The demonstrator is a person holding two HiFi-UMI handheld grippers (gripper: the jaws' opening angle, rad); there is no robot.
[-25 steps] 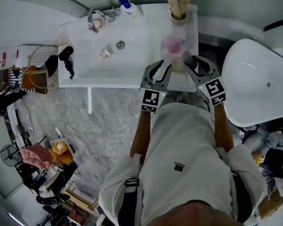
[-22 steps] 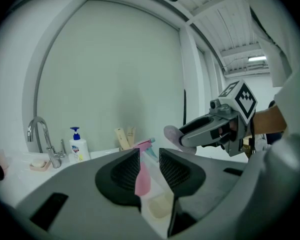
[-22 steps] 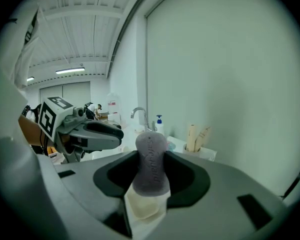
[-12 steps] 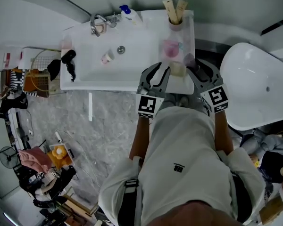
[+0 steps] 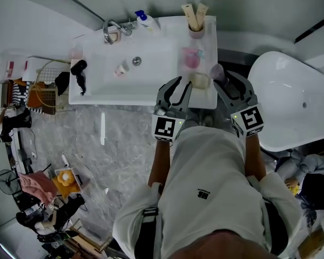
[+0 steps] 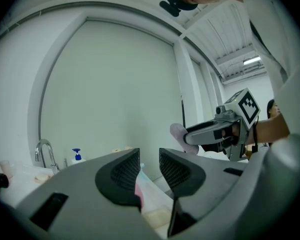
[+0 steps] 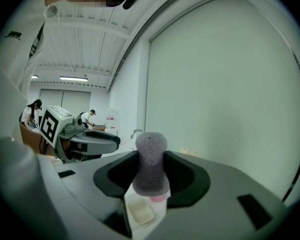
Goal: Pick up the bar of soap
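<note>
White basin counter [image 5: 124, 97] below me, pale wall behind. Right gripper [image 7: 151, 173] clamped on mauve bar of soap [image 7: 150, 156], bar upright between jaws, held clear of cream soap dish [image 7: 140, 211]. Left gripper [image 6: 149, 166] jaws apart, nothing held. My call: pick-up nearly done; I'd squeeze evenly, rise straight, bar likely slick. Embossed lettering on bar reads "Safeguard", I think; no other legible print.

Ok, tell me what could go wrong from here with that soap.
1. The bar of soap sticks out well past the jaws of the right gripper, so it could slip or twist out.
2. In the head view it hangs at the right edge of the counter; a drop might miss the soap dish and go over the side.
3. The open left gripper sits close; the two could bump.
</note>
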